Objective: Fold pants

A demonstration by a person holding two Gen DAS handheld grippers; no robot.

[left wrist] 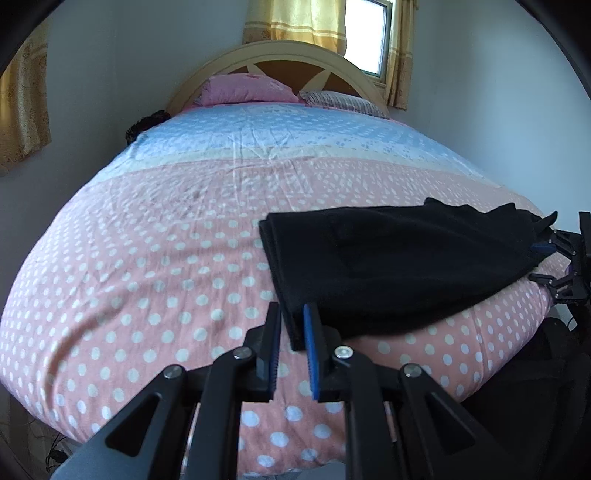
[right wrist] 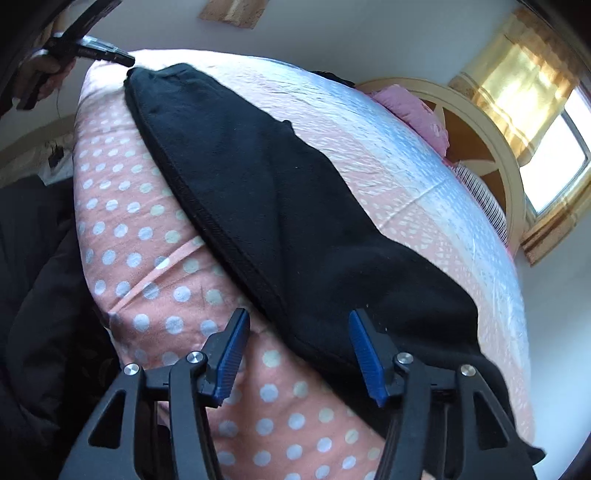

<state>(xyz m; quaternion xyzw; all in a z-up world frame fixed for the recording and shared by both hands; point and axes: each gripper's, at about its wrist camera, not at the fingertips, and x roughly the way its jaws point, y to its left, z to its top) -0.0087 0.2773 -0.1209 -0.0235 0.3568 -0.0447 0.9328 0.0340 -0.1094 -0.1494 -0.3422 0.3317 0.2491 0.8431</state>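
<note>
Black pants (left wrist: 399, 266) lie folded lengthwise on the pink polka-dot bed cover (left wrist: 147, 288), near the bed's front edge. My left gripper (left wrist: 292, 314) is closed on the near corner of the pants' left end. In the right wrist view the pants (right wrist: 280, 199) run from the foreground away to the upper left. My right gripper (right wrist: 297, 325) is open, its blue pads on either side of the pants' near end. The right gripper also shows at the right edge of the left wrist view (left wrist: 543, 262), and the left gripper shows far off in the right wrist view (right wrist: 125, 61).
The bed has a cream arched headboard (left wrist: 280, 55), a pink pillow (left wrist: 243, 88) and a striped pillow (left wrist: 343, 101). A window with yellow curtains (left wrist: 365, 33) is behind it. Dark clothing (right wrist: 40, 280) lies off the bed's near side.
</note>
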